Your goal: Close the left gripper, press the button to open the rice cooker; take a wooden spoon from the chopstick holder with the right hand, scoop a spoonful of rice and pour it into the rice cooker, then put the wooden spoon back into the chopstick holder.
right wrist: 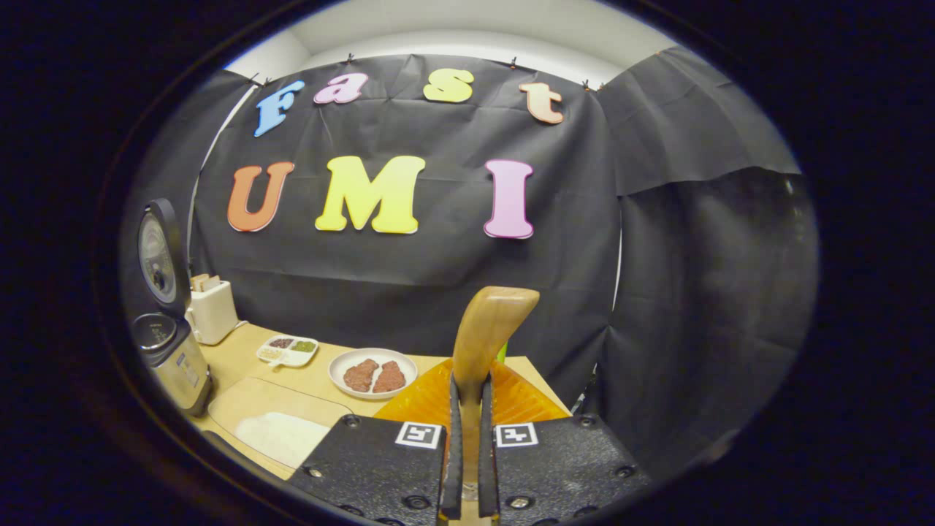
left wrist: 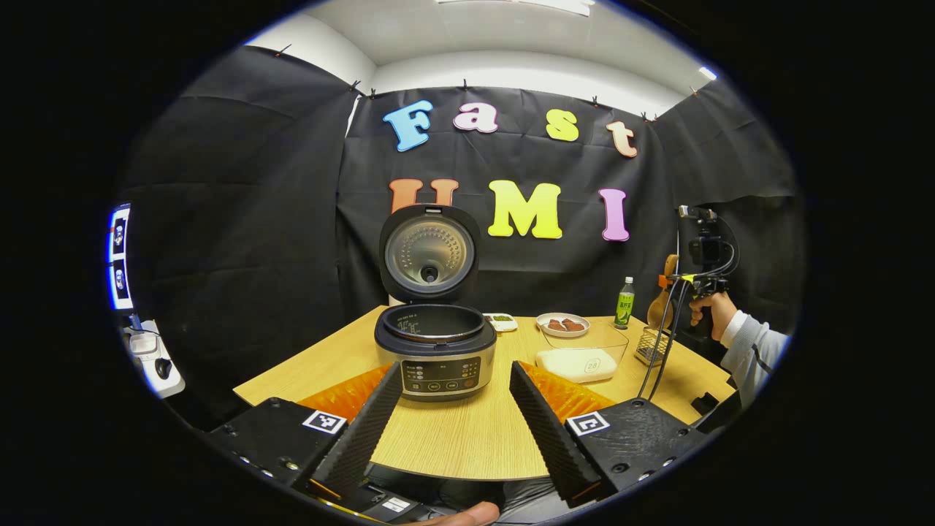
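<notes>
Wooden table (left wrist: 467, 438), rice cooker (left wrist: 435, 351) open at centre frame. Left gripper (left wrist: 456, 409) spread, empty. Right gripper (right wrist: 468, 438) pinches wooden spoon (right wrist: 486, 329) by handle, bowl up: light, stiff, smooth; grip low looks firm.

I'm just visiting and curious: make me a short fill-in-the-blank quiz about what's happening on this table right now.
1. The lid of the rice cooker stands ____.
2. The right tool is clamped on a wooden ____.
3. The left tool, facing the cooker, has its fingers spread ____.
4. The white plate carries two brown pieces, and the clear container in front of it holds white ____.

Missing words: open; spoon; open; rice
</notes>
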Demonstrator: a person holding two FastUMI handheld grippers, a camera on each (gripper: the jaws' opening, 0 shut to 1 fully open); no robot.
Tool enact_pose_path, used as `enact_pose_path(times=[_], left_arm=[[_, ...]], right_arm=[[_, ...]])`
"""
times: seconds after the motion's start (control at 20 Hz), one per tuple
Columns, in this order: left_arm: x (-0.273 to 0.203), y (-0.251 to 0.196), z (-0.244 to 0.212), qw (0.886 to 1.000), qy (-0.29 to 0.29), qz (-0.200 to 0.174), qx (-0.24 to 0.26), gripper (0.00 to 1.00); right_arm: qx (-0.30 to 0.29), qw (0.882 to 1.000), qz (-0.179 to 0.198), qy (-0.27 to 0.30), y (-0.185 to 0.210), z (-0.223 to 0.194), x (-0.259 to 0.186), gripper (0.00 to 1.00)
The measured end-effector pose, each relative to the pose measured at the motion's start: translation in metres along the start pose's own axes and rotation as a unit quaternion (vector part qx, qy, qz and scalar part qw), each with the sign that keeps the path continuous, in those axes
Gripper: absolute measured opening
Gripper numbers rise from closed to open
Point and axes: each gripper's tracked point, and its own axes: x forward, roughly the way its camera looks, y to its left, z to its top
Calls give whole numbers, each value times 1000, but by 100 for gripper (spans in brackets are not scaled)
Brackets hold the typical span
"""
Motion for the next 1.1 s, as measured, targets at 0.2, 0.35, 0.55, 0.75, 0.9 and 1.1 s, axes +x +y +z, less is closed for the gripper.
enact_pose_path(times=[0.2,0.35,0.55,0.75,0.9,1.1], left_arm=[[6,0,-8,1000,11,5,4,94],[8,-2,-11,1000,17,4,5,95],[7,-9,-9,1000,18,2,7,95],[7,-17,1,1000,10,-2,15,94],[13,-23,10,1000,4,-6,13,94],[32,-22,38,1000,-4,-14,8,95]], right_arm=[[5,1000,-1,6,-13,-14,10,14],[21,1000,13,16,-11,-21,11,15],[14,1000,3,-7,-20,-3,6,46],[11,1000,-5,-18,-25,10,-6,100],[14,1000,-4,-23,-23,16,-13,100],[19,999,1,-33,-19,28,-28,100]])
